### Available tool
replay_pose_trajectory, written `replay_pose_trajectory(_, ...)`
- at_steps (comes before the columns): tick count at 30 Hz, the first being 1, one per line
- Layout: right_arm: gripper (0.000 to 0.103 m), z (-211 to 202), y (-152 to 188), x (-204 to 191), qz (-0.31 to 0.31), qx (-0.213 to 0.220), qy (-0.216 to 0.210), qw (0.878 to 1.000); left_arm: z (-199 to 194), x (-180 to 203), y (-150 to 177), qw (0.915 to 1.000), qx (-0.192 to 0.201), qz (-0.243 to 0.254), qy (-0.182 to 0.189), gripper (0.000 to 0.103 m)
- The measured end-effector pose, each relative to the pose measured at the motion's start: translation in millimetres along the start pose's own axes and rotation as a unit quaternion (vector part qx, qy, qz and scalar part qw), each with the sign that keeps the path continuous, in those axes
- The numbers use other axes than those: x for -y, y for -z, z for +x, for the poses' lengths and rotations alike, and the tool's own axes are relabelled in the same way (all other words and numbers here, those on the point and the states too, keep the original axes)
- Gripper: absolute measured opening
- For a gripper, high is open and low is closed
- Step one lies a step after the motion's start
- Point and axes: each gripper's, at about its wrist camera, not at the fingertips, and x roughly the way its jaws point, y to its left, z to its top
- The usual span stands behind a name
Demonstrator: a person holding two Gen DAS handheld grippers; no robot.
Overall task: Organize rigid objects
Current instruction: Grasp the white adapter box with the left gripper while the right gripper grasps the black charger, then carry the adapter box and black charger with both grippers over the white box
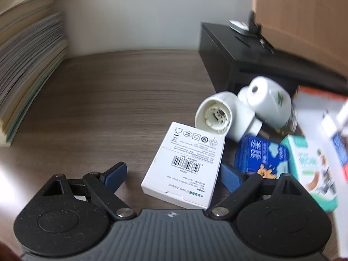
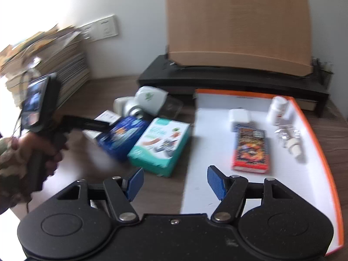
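On the counter point(image 1: 108, 108), the left tool point(image 1: 174, 176) hangs released around the white adapter box point(image 1: 184, 169), pads not touching. At two o'clock, the blue packet point(image 1: 262, 158) crowds its right finger; closing could snag it. The right tool point(image 2: 175, 181) gapes empty at the tray's point(image 2: 208, 108) near edge, red box point(image 2: 251, 149) at one o'clock.

White adapter box point(image 1: 184, 169) flat on desk point(image 1: 108, 108)

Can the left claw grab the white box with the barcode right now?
Probably yes. The left claw is open, and the white box lies flat between its fingers with nothing on top, though the blue box crowds one side.
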Motion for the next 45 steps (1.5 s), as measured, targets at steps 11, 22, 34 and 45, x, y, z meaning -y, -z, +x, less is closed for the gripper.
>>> replay_pose_trajectory(11, 0.076, 32, 31, -69, -0.104, -0.081, -0.120, 0.984, -13, -9, 14, 0.9992, 0.031, 0.018, 0.020, 0.059)
replay_pose_trajectory(22, 0.043, 57, 37, -97, -0.160, -0.076, -0.087, 0.980, -72, -34, 42, 0.9983, 0.039, -0.044, 0.002, 0.059)
replay_pose_trajectory(34, 0.043, 0, -1, -24, -0.059, 0.028, 0.017, 0.998, -128, 23, 37, 0.9937, 0.064, -0.072, 0.056, 0.059)
replay_pose_trajectory(45, 0.043, -77, -6, 84, 0.040, 0.089, 0.122, 0.988, -151, 152, 10, 0.9860, 0.094, -0.012, 0.137, 0.059)
